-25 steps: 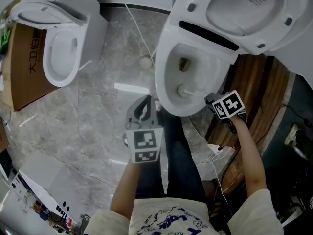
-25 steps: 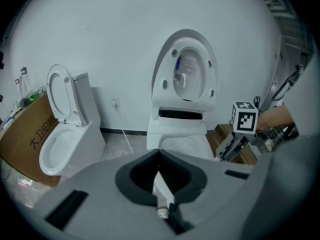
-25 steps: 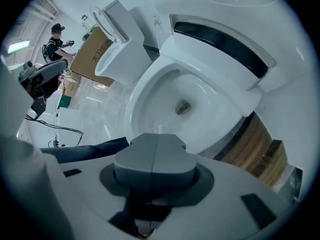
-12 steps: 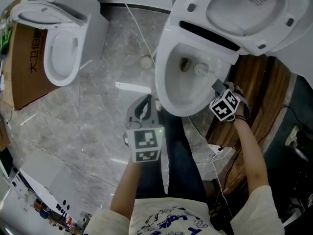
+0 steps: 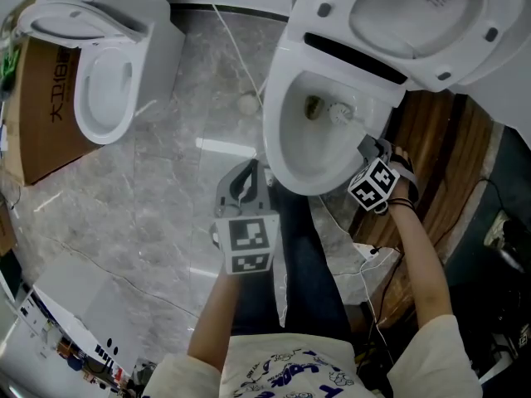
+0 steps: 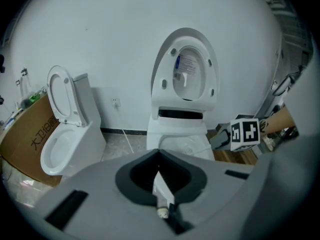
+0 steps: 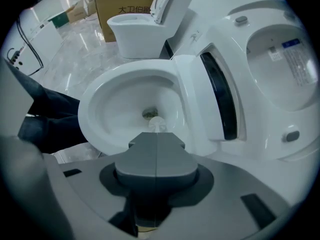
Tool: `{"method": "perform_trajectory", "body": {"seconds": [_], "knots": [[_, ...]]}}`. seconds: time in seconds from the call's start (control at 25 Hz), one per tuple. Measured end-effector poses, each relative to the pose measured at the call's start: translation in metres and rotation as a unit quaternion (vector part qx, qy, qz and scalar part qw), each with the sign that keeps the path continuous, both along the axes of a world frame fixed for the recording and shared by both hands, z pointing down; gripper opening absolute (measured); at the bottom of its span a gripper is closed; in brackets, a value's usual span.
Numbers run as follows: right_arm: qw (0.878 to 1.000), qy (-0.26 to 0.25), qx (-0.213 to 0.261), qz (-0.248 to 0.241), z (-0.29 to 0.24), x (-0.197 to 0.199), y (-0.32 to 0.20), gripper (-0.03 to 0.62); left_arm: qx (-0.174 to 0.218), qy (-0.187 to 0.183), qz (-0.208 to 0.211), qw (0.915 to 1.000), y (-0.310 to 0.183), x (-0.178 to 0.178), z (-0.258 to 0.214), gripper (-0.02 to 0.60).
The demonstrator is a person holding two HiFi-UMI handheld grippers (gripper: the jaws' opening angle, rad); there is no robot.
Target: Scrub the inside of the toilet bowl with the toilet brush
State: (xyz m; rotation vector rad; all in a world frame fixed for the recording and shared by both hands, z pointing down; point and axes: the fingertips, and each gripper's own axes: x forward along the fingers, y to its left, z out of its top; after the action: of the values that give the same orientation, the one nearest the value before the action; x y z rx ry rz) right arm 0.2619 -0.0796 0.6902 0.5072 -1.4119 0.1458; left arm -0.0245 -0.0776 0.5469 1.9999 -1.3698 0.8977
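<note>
Bristles of the white plastic toilet brush (image 5: 338, 113) sit deep in the far part of the white ceramic toilet bowl (image 5: 275, 135), just right of its drain (image 5: 313, 106). The right gripper (image 5: 366, 149) leans in over the right rim to reach there, with its fingers clamped on the handle. The left gripper (image 5: 247, 169), fingers together, hangs over the grey marble floor (image 5: 166, 189) near the bowl's front, clear of the brush, I'd judge.

Grey marbled tile floor (image 5: 166, 189) meets a plain white wall (image 6: 110, 44); a spare white toilet (image 5: 151, 55) stands beside a brown cardboard box (image 5: 33, 114), dark wooden boards (image 5: 431, 148) lying opposite.
</note>
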Motion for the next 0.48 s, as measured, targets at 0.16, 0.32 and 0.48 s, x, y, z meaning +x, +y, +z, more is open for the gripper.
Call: {"method": "perform_trajectory", "body": {"seconds": [0.16,0.32,0.48], "knots": [[0.999,-0.004,-0.012,0.049,-0.005,-0.006,0.025,0.169,0.003,-0.001,0.0,1.0,0.004,-0.005,-0.005,0.002],[0.988,-0.048,-0.056,0.134,-0.007,-0.028,0.059,0.169,0.006,0.0,-0.003,1.0,0.008,-0.009,-0.009,0.003],[0.953,-0.112,-0.097,0.266,-0.01,-0.053,0.088,0.169,0.011,0.003,0.0,0.9999,0.013,-0.01,-0.016,0.002]]}}
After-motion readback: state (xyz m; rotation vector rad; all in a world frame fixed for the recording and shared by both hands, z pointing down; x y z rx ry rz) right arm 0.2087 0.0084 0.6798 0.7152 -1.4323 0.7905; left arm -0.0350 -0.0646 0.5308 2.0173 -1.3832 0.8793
